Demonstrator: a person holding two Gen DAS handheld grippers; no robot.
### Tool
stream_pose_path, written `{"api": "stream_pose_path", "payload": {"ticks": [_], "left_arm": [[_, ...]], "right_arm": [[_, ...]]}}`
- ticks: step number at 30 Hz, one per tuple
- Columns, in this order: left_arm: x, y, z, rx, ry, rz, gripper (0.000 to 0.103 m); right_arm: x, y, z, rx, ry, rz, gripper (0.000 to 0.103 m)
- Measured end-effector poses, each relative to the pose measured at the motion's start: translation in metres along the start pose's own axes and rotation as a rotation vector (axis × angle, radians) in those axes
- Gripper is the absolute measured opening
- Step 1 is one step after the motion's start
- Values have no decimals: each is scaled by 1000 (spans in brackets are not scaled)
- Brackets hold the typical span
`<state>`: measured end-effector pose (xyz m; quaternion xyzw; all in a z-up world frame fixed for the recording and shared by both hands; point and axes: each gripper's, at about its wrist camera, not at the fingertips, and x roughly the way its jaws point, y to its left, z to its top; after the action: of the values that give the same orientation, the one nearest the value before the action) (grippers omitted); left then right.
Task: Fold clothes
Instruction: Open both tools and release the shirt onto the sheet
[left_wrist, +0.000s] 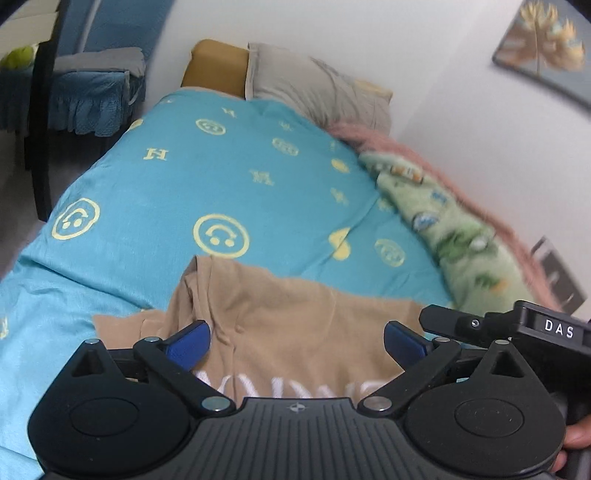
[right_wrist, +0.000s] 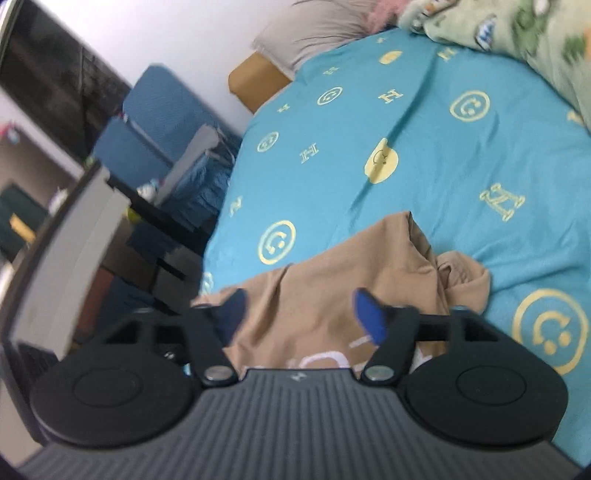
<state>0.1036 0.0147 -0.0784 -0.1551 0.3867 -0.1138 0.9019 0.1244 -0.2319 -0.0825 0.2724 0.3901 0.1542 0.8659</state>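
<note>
tan shirt (left_wrist: 295, 325) lies apparently just under both gaping tools.

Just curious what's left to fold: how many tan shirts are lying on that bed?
1. The tan shirt lies rumpled on the blue bedspread at its near edge, under both open grippers. Anything nearer is hidden.

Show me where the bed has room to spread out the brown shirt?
The bare blue sheet is free between the tan shirt and the grey pillow. It is crowded along the wall, where the green blanket is heaped. Both the left gripper and right gripper are open.
</note>
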Motion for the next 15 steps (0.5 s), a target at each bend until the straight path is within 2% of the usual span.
{"api": "stream_pose_path", "payload": {"ticks": [2,4,6,9,15], "left_arm": [[13,-1,-4,10,36,48,101],[26,1,-7,23,68,88,101],[35,1,-9,41,79,122,101],[41,0,-13,71,87,149,101],[21,-14,-18,146,65,166,100]], "right_arm": [[15,-2,0,-36,21,-25,43],[41,-8,1,-49,45,-62,42],[64,-16,-1,-54,76,-92,37],[74,-15,-6,-120,85,-129,34],[41,-13,-11,-41,77,-113,34]]}}
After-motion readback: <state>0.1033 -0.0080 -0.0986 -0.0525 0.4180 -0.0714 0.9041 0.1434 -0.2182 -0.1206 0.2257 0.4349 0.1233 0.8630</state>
